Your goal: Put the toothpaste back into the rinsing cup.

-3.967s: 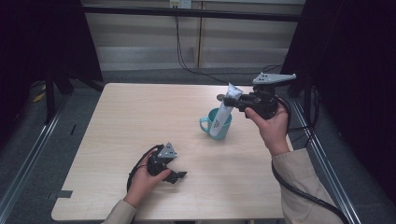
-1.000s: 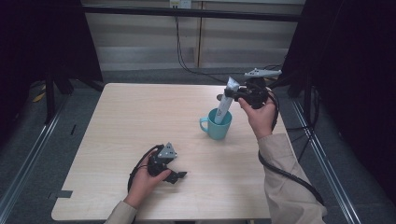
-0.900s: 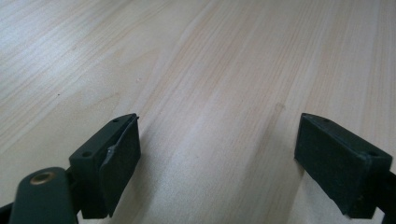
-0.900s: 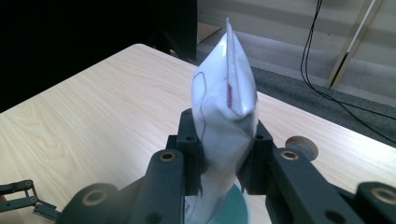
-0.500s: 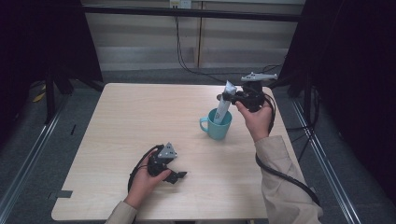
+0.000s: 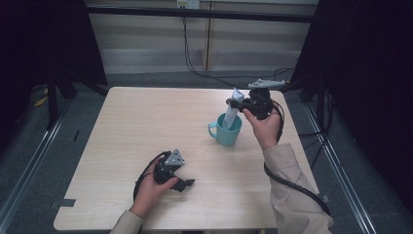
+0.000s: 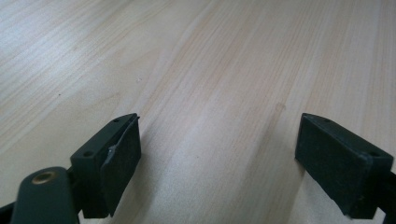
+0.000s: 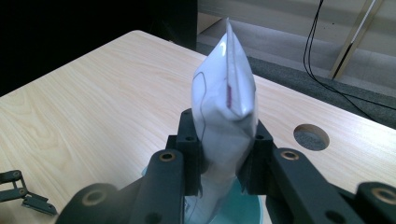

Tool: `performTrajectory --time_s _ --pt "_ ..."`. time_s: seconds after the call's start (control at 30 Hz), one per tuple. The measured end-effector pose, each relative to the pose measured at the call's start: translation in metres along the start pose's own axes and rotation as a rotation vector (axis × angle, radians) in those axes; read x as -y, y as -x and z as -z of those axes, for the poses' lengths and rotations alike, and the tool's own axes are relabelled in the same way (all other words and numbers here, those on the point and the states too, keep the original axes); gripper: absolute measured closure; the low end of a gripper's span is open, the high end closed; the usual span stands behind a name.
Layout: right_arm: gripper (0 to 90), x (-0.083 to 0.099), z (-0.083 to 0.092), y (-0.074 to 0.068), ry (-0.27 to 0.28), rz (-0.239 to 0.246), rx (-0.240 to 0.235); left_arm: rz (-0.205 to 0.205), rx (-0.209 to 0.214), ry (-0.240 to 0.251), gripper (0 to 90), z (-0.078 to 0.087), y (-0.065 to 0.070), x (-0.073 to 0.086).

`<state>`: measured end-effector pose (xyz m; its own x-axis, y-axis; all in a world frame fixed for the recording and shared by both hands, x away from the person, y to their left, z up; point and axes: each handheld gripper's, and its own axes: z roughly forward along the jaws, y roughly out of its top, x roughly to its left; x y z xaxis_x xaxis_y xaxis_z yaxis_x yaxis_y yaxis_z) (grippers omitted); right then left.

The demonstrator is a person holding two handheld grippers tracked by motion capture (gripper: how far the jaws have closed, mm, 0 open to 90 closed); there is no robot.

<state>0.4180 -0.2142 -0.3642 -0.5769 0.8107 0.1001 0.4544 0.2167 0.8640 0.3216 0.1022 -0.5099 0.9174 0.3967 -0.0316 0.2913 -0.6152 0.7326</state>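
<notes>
A teal mug [image 6: 226,129] stands on the wooden table [image 6: 146,122], right of the middle. My right gripper [image 6: 237,104] is above it, shut on a white pouch [image 6: 233,108] whose lower end reaches down into the mug. In the right gripper view the pouch [image 8: 225,102] stands upright, squeezed between the pads, with the teal mug [image 8: 243,212] below. Near the front edge my left gripper [image 6: 185,184] rests on the table in a hand, open. The left gripper view shows its fingers [image 7: 116,158] wide apart over bare wood.
A round cable hole [image 8: 311,136] sits in the table beyond the mug. Cables hang behind the table's far edge. Dark curtains flank both sides.
Over four seconds the right gripper brought the pouch from the right to above the mug and lowered its end inside. Since one second ago it has barely shifted. The left gripper stayed still.
</notes>
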Motion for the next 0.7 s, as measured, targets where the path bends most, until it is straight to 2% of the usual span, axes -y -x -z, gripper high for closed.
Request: performTrajectory --time_s 0.7 --pt "73.0 0.0075 -0.0073 -0.0027 -0.014 0.002 0.000 -0.002 -0.001 -0.001 14.2 0.0001 -0.0001 -0.0001"
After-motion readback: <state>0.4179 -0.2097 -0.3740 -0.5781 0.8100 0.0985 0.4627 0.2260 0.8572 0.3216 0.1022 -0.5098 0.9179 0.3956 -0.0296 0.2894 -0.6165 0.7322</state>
